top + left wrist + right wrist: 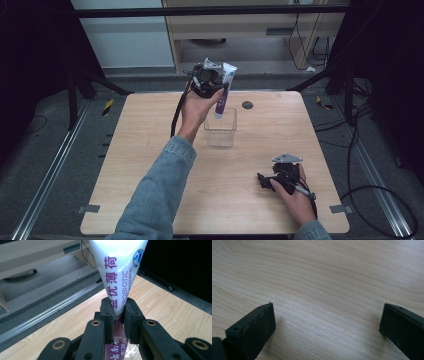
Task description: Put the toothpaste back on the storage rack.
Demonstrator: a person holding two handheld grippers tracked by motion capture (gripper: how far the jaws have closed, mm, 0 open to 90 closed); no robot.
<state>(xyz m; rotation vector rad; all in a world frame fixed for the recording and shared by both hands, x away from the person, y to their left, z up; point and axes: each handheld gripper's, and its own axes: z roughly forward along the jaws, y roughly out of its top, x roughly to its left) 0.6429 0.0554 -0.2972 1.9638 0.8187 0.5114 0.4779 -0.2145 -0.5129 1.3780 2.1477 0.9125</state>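
Nearest the person, the right gripper [265,181] is resting low on the wooden table [150,165] toward its near right corner, held in the right hand [300,200]. In the right gripper view its two black jaws are standing wide apart, with nothing but bare wood grain lying between them.

Farther in, a denim sleeve [155,195] is reaching forward from the near edge, and the left hand [196,109] is holding the left gripper [220,89] raised above the middle of the far half of the table. This gripper is clamping a toothpaste tube [225,90]: in the left gripper view the jaws are pressing narrowly on both sides of the tube [117,277] at the boundary between its white upper part and its purple lower part. The tube is pointing cap end down, slightly tilted, with the flat crimped end uppermost.

Directly below the tube, a clear plastic container [220,136] is sitting upright on the table. The tube's lower end is hanging at the container's open mouth; whether it is touching the rim or wall cannot be determined.

Beyond the container, a small dark round disc [247,105] is lying in the tabletop near the far edge.
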